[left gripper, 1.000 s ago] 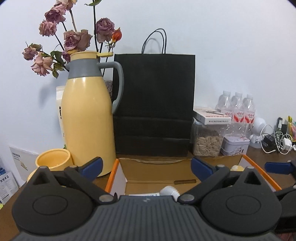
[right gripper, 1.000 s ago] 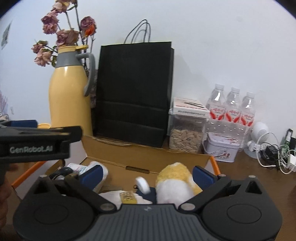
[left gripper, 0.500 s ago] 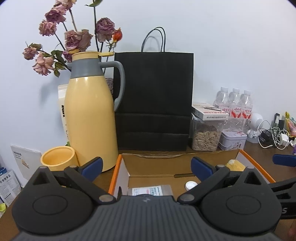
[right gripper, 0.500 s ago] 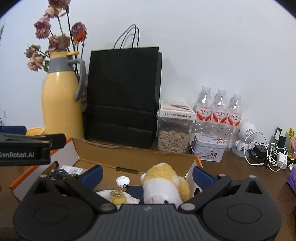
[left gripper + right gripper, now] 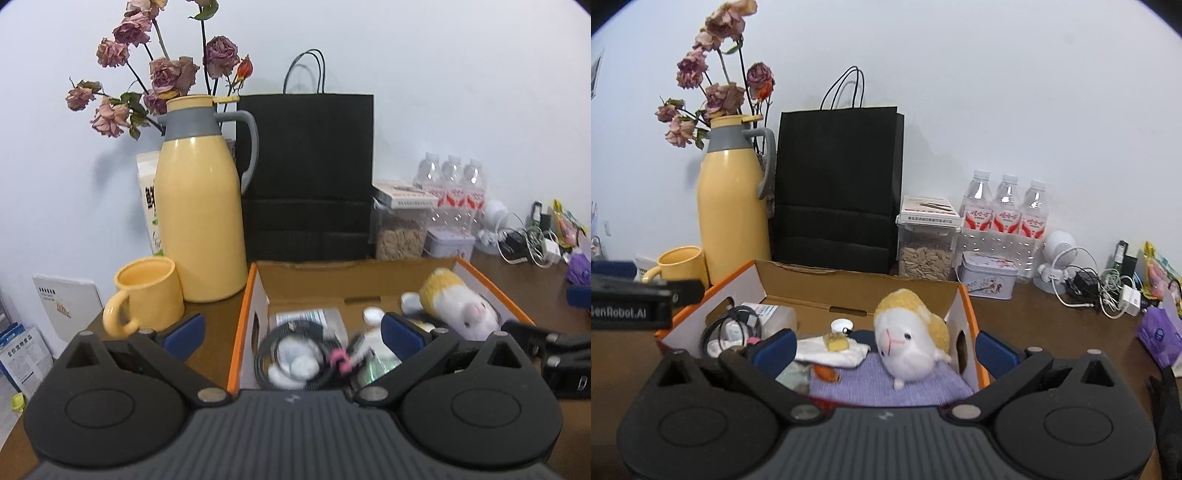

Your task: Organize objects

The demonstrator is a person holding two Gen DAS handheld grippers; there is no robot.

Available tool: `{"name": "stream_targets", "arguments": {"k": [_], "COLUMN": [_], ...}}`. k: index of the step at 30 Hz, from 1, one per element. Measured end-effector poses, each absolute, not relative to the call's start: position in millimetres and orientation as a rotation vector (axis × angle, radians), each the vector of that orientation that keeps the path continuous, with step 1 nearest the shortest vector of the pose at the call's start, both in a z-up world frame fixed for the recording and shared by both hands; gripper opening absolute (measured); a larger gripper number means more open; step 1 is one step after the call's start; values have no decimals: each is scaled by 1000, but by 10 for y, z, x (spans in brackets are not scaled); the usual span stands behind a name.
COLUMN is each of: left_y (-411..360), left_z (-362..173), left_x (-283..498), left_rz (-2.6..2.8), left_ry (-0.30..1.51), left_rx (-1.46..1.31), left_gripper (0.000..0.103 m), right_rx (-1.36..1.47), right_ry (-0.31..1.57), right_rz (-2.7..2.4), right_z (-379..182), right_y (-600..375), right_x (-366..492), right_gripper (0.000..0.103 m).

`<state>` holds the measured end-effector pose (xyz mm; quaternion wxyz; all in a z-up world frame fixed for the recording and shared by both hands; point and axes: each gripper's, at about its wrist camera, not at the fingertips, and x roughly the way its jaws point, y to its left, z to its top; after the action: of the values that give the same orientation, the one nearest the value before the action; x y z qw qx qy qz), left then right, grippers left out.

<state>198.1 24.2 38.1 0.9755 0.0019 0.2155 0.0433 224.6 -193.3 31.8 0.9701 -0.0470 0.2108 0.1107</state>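
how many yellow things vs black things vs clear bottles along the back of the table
yellow: 2, the thermos jug and the mug
black: 1, the paper bag
clear water bottles: 3
total: 6

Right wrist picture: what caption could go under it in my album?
Open right gripper above a cardboard box holding a plush toy on purple cloth.

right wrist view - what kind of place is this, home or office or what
Probably a home or small-office desk used as a catch-all, not a workshop. A brown table against a white wall holds a yellow thermos jug, a tangle of chargers and cables and a cardboard box of odds and ends.
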Motion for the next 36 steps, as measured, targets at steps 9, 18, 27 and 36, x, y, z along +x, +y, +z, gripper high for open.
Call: {"name": "stream_targets", "arguments": {"k": [9,18,27,36], "left_y": [153,62,27,16], "left_z": [414,540,534,527], "left_x": [1365,804,498,424], "left_rz": [66,57,56,57], "left_ry": [492,500,517,522], "left_rx": [-6,-17,-17,-12], "left_gripper": [103,103,103,103], "right_rx": [-73,-88,-103,-106], "right_ry": [472,495,515,507], "right_rz": [222,223,208,203], "right_z": [430,564,600,631], "right_y": [-2089,-2150,-2196,-2219], "right_x": [1660,1111,784,669], "right_gripper": [103,103,103,103]}}
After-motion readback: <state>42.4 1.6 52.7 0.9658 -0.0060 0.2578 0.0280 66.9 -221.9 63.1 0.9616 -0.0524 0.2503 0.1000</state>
